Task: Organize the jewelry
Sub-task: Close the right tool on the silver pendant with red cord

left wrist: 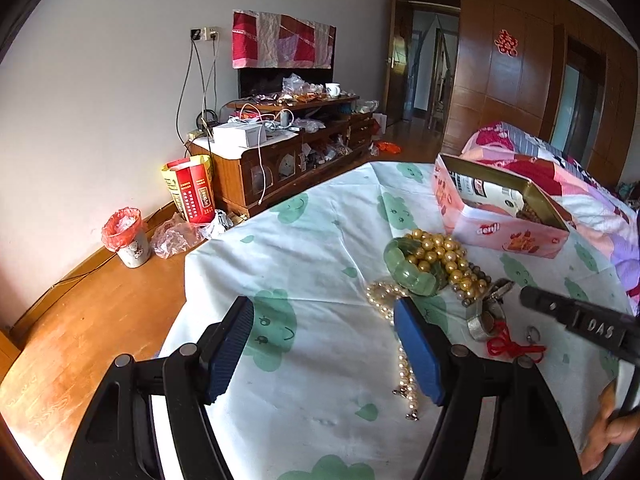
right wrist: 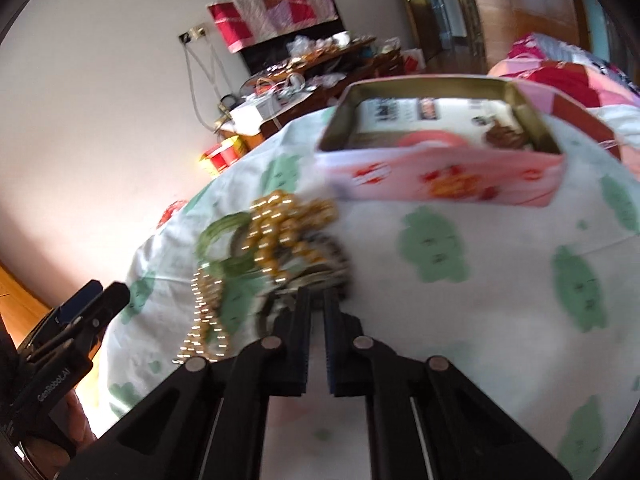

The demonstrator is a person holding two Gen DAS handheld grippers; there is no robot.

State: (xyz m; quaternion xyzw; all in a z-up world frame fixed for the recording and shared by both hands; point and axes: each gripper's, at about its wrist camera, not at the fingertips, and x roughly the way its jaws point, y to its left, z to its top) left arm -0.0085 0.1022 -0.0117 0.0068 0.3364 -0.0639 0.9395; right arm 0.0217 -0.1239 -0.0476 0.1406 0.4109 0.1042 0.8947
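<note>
1. left wrist view: the left gripper (left wrist: 324,344) stands wide open with nothing between its blue pads (left wrist: 230,354), over bare cloud-print cloth (left wrist: 304,248).
2. beyond and left of the left finger the cloth's edge drops to the wooden floor (left wrist: 92,320); ahead of the fingers the cloth is free.
3. a pearl strand (left wrist: 406,376) runs just inside the right finger and passes behind it.
4. ahead of the right fingertip sits the jewelry heap: green bangle (left wrist: 404,270), gold bead necklace (left wrist: 440,254), grey beads (left wrist: 474,280), all touching.
5. right of that finger lie a silver ring (left wrist: 482,322), a red cord (left wrist: 510,346) and the right gripper's dark body (left wrist: 580,320).
6. further ahead and right stands the open pink tin (left wrist: 500,220), a packet inside.
7. right wrist view, blurred: the right gripper (right wrist: 316,300) is closed, tips at the near edge of the heap by the grey beads (right wrist: 336,264); whether it pinches anything i cannot tell.
8. right of its fingers is bare cloth; the tin (right wrist: 440,176) blocks straight ahead.
</note>
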